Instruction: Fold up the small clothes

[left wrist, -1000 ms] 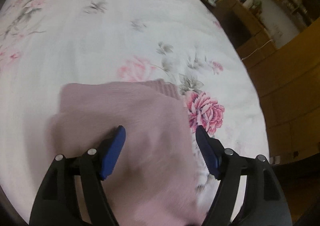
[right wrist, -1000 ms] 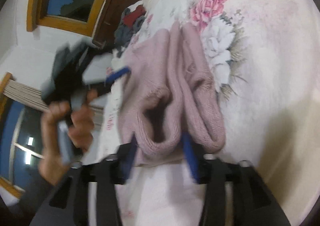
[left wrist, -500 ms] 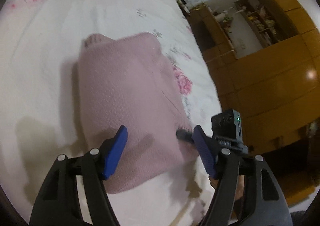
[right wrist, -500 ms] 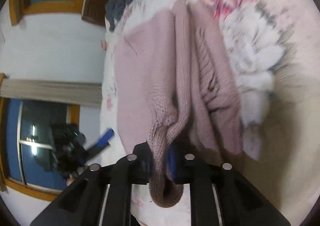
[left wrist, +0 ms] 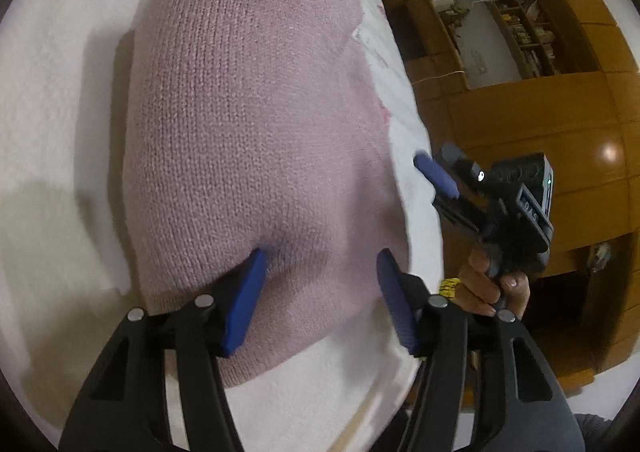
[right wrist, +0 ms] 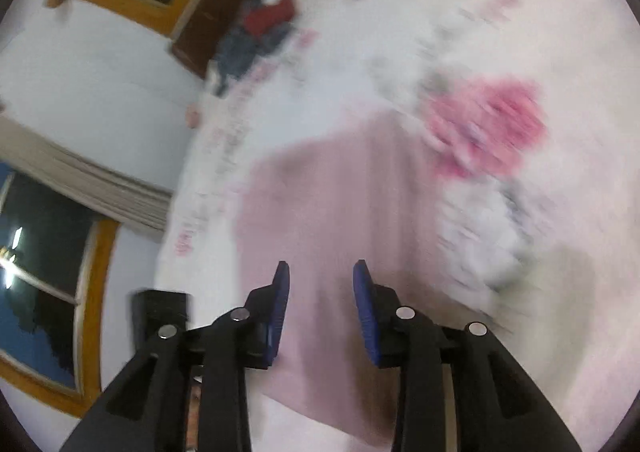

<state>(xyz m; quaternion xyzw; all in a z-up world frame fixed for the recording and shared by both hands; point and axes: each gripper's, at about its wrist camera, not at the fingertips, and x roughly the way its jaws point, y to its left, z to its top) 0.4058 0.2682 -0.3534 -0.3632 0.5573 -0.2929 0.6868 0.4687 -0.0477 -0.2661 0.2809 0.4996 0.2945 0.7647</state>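
Since 0.5 s ago your right gripper (right wrist: 321, 284) has let go of the knit fold it pinched & its jaws now stand apart, nothing btwn them, above the pink sweater (left wrist: 248, 139). Sweater lies folded flat on the floral bedspread (left wrist: 52, 51), near the bed's edge. Your left gripper (left wrist: 320, 276) is spread wide too, blue pads low over the sweater's near end; contact unclear. Right-wrist view is blurred. Dark clothes pile (right wrist: 256, 35) sits well apart, by the headboard.
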